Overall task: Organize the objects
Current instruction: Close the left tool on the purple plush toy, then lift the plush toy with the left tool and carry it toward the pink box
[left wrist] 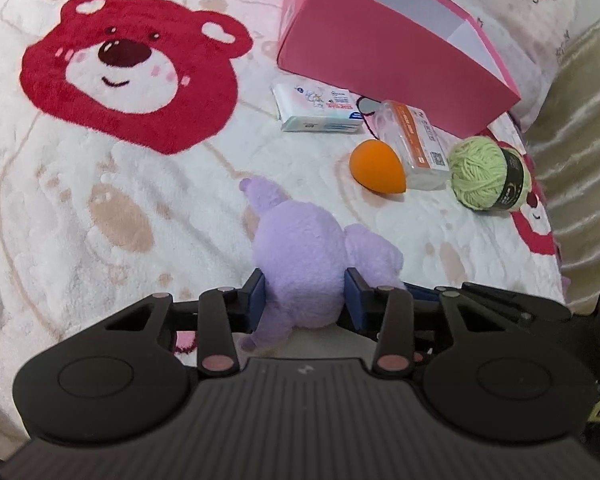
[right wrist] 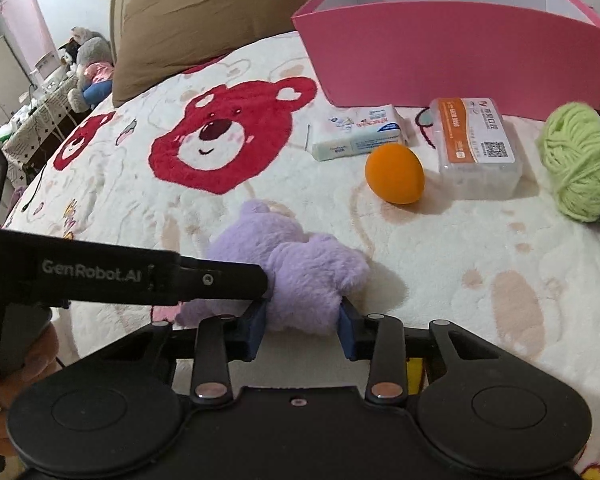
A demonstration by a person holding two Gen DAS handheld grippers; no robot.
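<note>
The purple plush toy (left wrist: 300, 256) lies on the bear-print blanket (left wrist: 100, 200), pinched in both your grippers. Your left gripper (left wrist: 305, 298) has its blue pads pressed into the toy's round body; your right gripper (right wrist: 302, 328) squeezes another lobe of it, jaws narrow. The toy's long axis runs away from you, towards the tissue pack (left wrist: 318, 110) and the pink box (left wrist: 380, 60).

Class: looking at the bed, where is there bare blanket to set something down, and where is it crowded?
Free: the blanket around the big red bear print, left of the purple plush. Crowded: below the pink box, where tissue pack, orange sponge, clear case and green yarn cluster.
</note>
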